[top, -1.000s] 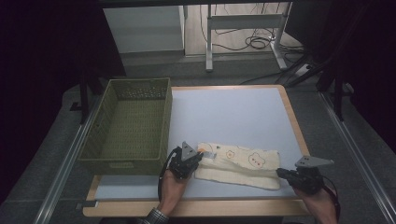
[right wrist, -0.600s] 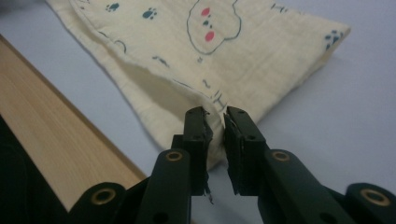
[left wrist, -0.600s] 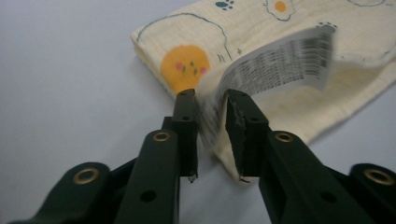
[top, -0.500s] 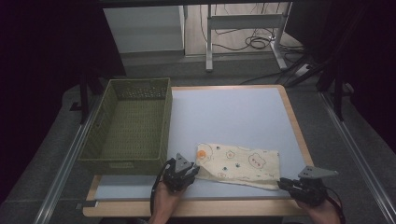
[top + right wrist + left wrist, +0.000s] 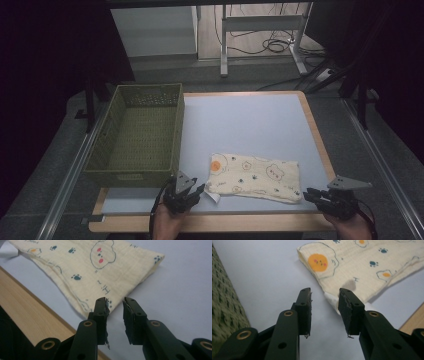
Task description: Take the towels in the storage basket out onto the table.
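Left jaws point(image 5: 324, 312): parted a little, nothing between them; just been opening, drawn back from the cloth since a second ago.
Right jaws point(image 5: 115, 318): parted narrowly, empty; just been opening as well, pulled clear of the cloth's corner.
Cloth point(image 5: 255, 176): folded flat, cream with egg, bear and paw prints; just ahead of both pairs of jaws, near corner beyond the left tips, other end just past the right tips; touched by neither.
Change: a second ago both jaws closed at the cloth's two ends; now released and backed off, cloth left lying smooth.
Meaning: fold likely finished and set down; probable next step a fresh grip or a lift toward the basket.
Desk point(image 5: 250, 125): pale blue top with wooden edge, bare beyond the cloth.
Basket point(image 5: 137, 135): green, woven, empty inside; off to the left of the left jaws, well apart from the cloth.
Room: dark; grey floor, white frame legs and loose cables far behind the desk.
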